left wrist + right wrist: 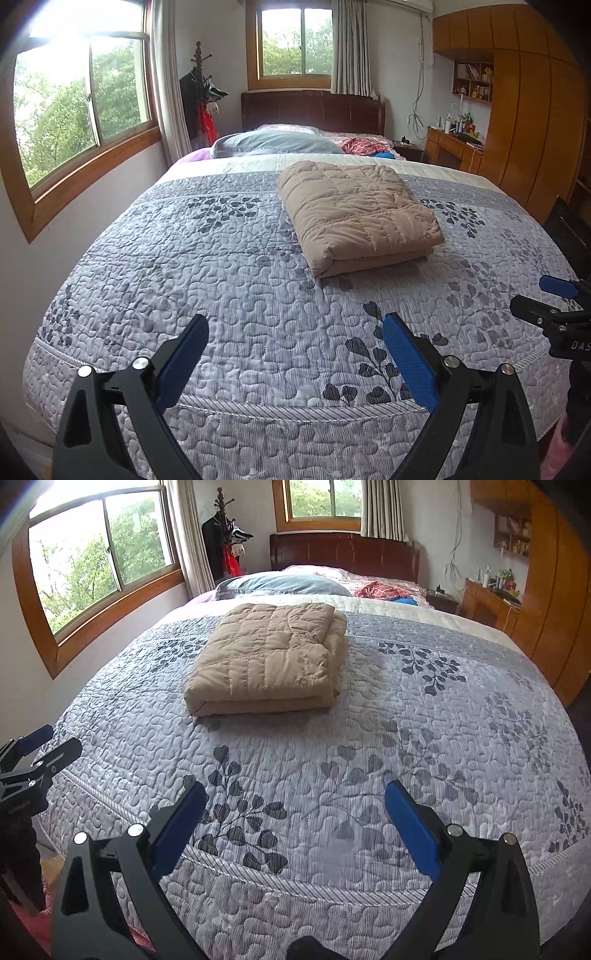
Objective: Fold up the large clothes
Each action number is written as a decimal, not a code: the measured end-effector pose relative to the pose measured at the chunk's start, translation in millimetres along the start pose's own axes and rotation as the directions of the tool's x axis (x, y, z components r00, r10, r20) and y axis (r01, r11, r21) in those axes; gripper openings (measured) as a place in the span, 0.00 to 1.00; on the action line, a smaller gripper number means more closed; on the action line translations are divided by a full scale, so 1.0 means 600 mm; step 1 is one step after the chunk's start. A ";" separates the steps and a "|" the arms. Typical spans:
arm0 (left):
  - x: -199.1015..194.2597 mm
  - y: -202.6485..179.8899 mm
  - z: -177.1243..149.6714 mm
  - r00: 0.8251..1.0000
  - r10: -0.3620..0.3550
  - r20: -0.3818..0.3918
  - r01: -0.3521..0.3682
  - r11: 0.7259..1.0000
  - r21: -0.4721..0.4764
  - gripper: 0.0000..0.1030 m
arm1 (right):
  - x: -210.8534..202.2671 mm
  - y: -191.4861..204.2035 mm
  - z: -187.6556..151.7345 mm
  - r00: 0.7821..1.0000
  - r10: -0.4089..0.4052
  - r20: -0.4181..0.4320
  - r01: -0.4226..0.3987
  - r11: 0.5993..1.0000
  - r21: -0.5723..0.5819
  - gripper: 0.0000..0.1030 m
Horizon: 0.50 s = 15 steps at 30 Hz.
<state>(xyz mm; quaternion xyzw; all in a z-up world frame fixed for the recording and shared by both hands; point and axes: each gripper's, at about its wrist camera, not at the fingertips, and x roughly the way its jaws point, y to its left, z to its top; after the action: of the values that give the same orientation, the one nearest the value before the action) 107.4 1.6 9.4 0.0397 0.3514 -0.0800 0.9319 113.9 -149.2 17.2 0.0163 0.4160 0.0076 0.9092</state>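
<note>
A tan quilted down jacket (pixel 356 212) lies folded into a thick rectangle on the grey leaf-patterned bedspread (pixel 240 266); it also shows in the right wrist view (pixel 271 657). My left gripper (pixel 295 325) is open and empty, held above the foot of the bed, well short of the jacket. My right gripper (pixel 295 794) is open and empty too, over the foot of the bed (pixel 424 720). Each gripper shows at the edge of the other's view, the right one (pixel 546 299) at far right, the left one (pixel 48 742) at far left.
Pillows (pixel 273 142) and a red checked garment (pixel 360 146) lie near the dark headboard (pixel 314 110). Windows (pixel 74 107) line the left wall. A coat stand (pixel 201 92) is in the corner. A wooden wardrobe (pixel 535 110) and desk (pixel 454 147) stand at right.
</note>
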 end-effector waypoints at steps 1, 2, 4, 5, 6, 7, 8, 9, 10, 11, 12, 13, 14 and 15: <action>0.000 0.000 0.000 1.000 0.001 0.000 -0.001 1.000 0.000 0.93 | 0.000 0.000 0.000 1.000 0.001 0.000 -0.001 1.000 -0.002 0.94; 0.000 -0.001 -0.001 1.000 0.000 -0.001 0.000 1.000 0.000 0.93 | -0.002 -0.002 -0.001 1.000 0.003 0.001 -0.003 1.000 -0.004 0.94; -0.001 -0.002 -0.002 1.000 0.001 -0.002 -0.001 1.000 0.001 0.93 | -0.003 -0.002 -0.002 1.000 0.004 0.002 -0.004 1.000 -0.005 0.94; -0.001 -0.002 -0.002 1.000 0.001 -0.002 -0.001 1.000 0.002 0.93 | -0.003 -0.002 -0.002 1.000 0.003 0.002 -0.003 1.000 -0.005 0.94; -0.001 -0.002 -0.002 1.000 0.001 -0.002 -0.001 1.000 0.002 0.93 | -0.003 -0.002 -0.003 1.000 0.002 0.002 -0.002 1.000 -0.004 0.94; -0.001 -0.002 -0.002 1.000 0.000 -0.001 0.000 1.000 0.001 0.93 | -0.003 -0.003 -0.003 1.000 0.003 0.002 -0.003 1.000 -0.002 0.94; -0.001 -0.002 -0.002 1.000 0.001 -0.001 -0.001 1.000 0.001 0.93 | -0.003 -0.004 -0.002 1.000 0.004 0.002 -0.004 1.000 -0.002 0.94; -0.001 -0.002 -0.002 1.000 0.002 -0.001 -0.002 1.000 0.002 0.93 | -0.003 -0.004 -0.002 1.000 0.003 0.002 -0.003 1.000 -0.001 0.94; -0.001 -0.002 -0.002 1.000 0.003 0.000 -0.003 1.000 0.002 0.93 | -0.004 -0.003 -0.003 1.000 0.003 0.002 -0.003 1.000 -0.002 0.94; -0.001 -0.002 -0.002 1.000 0.002 -0.001 -0.002 1.000 0.002 0.93 | -0.004 -0.003 -0.003 1.000 0.003 0.002 -0.003 1.000 -0.003 0.94; -0.001 -0.003 -0.002 1.000 0.002 -0.001 -0.002 1.000 0.002 0.93 | -0.003 -0.003 -0.003 1.000 0.003 0.001 -0.003 1.000 -0.002 0.94; -0.001 -0.003 -0.003 1.000 0.002 0.000 -0.002 1.000 0.002 0.93 | -0.003 -0.003 -0.003 1.000 0.003 0.000 -0.003 1.000 -0.002 0.94; 0.000 -0.002 -0.002 1.000 0.002 0.000 -0.002 1.000 0.002 0.93 | -0.003 -0.003 -0.003 1.000 0.003 -0.001 -0.003 1.000 -0.003 0.94; 0.000 -0.002 -0.002 1.000 0.001 0.000 -0.001 1.000 0.001 0.93 | -0.003 -0.004 -0.004 1.000 0.003 -0.001 -0.003 1.000 -0.003 0.94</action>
<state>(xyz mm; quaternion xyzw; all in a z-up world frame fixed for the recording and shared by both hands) 106.1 0.5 8.5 0.0407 0.3516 -0.0796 0.9319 110.8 -151.5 17.1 0.0158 0.4164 0.0095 0.9090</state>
